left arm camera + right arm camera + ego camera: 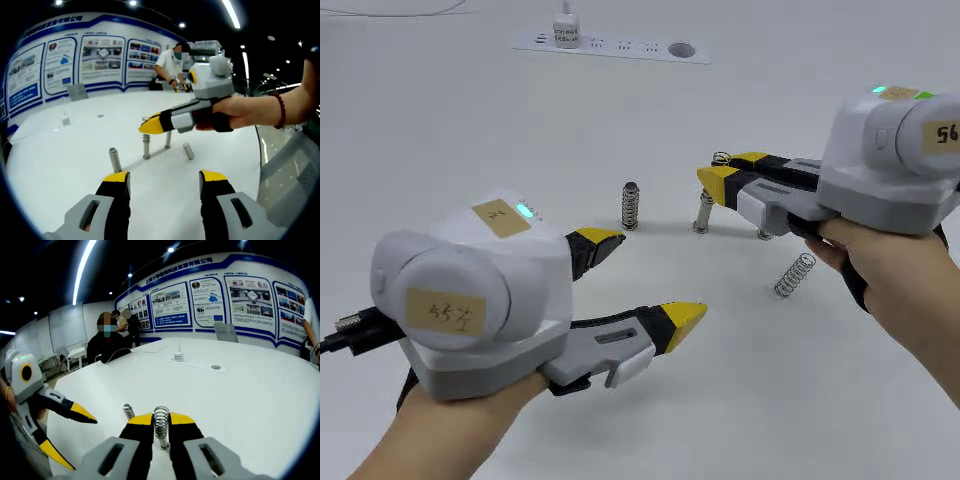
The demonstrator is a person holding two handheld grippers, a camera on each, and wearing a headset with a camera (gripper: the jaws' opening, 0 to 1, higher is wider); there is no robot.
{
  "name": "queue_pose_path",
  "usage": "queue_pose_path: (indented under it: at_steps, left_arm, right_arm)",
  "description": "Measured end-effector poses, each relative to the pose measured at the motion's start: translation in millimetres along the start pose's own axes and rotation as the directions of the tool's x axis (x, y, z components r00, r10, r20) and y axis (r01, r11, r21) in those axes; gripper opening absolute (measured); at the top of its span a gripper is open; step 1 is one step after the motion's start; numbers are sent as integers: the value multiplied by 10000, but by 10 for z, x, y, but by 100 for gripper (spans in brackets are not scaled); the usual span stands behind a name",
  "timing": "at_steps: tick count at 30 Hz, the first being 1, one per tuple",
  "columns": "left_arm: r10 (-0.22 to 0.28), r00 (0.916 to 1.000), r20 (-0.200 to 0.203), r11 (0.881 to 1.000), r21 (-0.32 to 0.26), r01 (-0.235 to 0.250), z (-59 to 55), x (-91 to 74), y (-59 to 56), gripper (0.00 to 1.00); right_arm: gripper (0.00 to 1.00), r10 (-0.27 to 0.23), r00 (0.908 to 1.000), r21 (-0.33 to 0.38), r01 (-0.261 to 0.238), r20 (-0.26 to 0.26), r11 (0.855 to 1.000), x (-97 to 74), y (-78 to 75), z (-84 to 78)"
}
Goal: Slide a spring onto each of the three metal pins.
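Above the middle pin [704, 212], a grey wire spring [160, 422] is held upright, its coils evenly spaced. It is clamped between the yellow-tipped jaws of the right gripper [719, 179], which are closed to the spring's width. The spring's lower end is seen at the pin's top; how far it is threaded on cannot be told.

- Left of the middle pin: a sprung pin [630, 205], standing upright with its spring fully seated.
- Right of the middle pin: a third pin [763, 235], largely covered by the right gripper's body in the head view.
- Near the middle pin, toward the person: a loose spring [795, 275] lying flat on the white table [470, 130].
- Left of the middle pin and nearer the person: the left gripper [638, 278], jaws spread wide, nothing held.
- Far beyond the middle pin: a power strip [610, 45].
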State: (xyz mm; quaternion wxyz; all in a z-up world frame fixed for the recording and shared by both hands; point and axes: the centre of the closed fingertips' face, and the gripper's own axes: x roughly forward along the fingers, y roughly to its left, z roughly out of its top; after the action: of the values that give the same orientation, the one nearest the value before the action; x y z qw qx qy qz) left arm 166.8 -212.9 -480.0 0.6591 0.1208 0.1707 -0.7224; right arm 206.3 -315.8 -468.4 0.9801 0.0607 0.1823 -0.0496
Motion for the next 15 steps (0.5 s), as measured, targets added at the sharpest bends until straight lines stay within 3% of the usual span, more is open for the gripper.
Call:
queue_pose_path:
  at_steps: [15]
  left_arm:
    - [68,10000,-1,10000,-66,-68,-1,-7,21,57]
  right_arm:
    - [12,7,10000,-115,-8,-46,9999,16,34,-20]
